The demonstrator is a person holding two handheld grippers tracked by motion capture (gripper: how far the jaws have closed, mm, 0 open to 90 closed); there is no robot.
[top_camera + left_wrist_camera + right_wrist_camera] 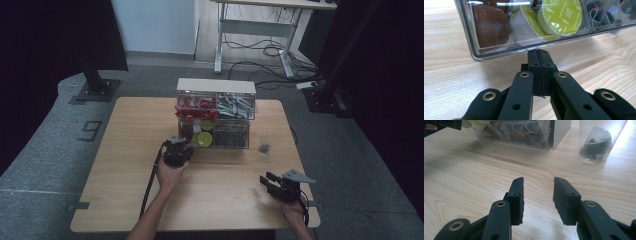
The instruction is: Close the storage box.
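While the left gripper (pixel 539 56) sits with jaws pressed together at the organizer's (pixel 215 114) lower drawer (pixel 524 47), it likely needs to open them and hook the front lip squarely; inside lie pods (pixel 560 16) (green-lidded, one brown); the right gripper (pixel 537 195) waits parted over the desk (pixel 120 150) near a clear cup (pixel 599 142).

lab (curtains (pixel 45 35), cabled desk (pixel 260 30))

Clear drawer organizer (pixel 216 114), wooden table (pixel 120 150), teabag (pixel 264 148)

Lime-green capsules (pixel 559 16), brown capsule (pixel 490 25)
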